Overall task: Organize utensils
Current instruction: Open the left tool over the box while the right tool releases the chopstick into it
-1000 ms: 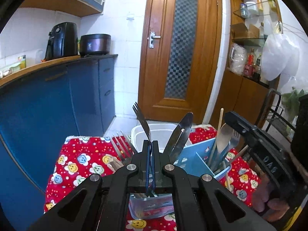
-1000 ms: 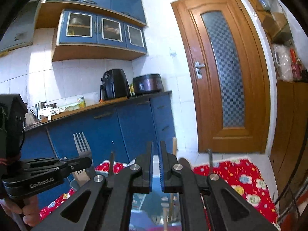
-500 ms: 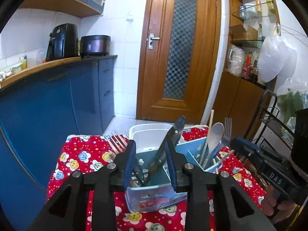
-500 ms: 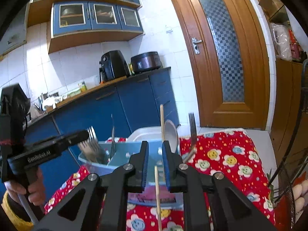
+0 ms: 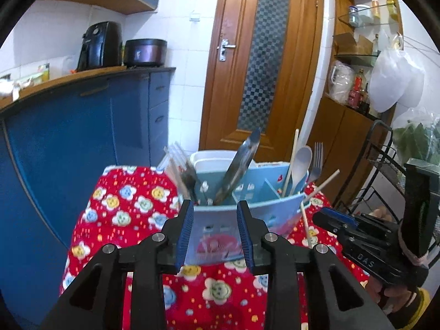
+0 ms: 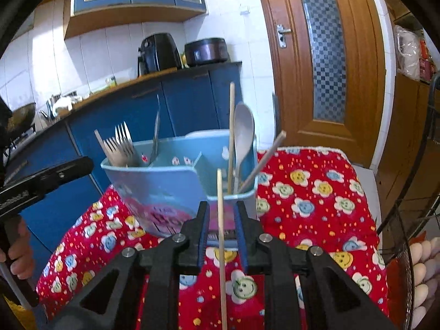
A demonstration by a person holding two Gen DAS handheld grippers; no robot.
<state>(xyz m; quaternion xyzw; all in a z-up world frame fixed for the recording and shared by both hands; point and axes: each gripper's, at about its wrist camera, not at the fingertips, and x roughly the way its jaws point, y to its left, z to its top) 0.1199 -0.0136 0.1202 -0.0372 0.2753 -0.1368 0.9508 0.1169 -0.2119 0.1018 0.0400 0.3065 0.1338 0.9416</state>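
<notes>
**Utensil caddy on the table, both grippers drawn up before it**

A light blue divided utensil caddy (image 5: 236,228) is seen standing on a table covered with a red flower-patterned cloth (image 5: 123,209), towards the table's far edge. A white plastic tub (image 5: 211,157) is seen just behind it.

In the left wrist view, the left gripper (image 5: 215,231) is held released, its blue-padded jaws spread apart with nothing between them, just in front of the caddy's near wall. In the caddy's left compartment several forks (image 5: 178,165), blurred, are seen leaning leftwards. A pair of metal tongs (image 5: 239,165) is seen tilted in the middle compartment. In the right compartment a grey spoon (image 5: 301,165), a single fork (image 5: 317,156) and wooden chopsticks (image 5: 291,162) are stood upright or leaning.

In the right wrist view, the right gripper (image 6: 221,220) is seen with its jaws standing apart on either side of a thin wooden chopstick (image 6: 221,236), which runs up between them. Whether the pads are touching the stick cannot be told; a gap shows on each side. The stick's upper end is seen in front of the caddy's right compartment (image 6: 228,189), where the spoon (image 6: 243,134) and two more chopsticks (image 6: 231,126) are held.

A blue kitchen counter (image 6: 165,96) is seen to the left and a wooden door (image 5: 261,68) beyond the table.
</notes>
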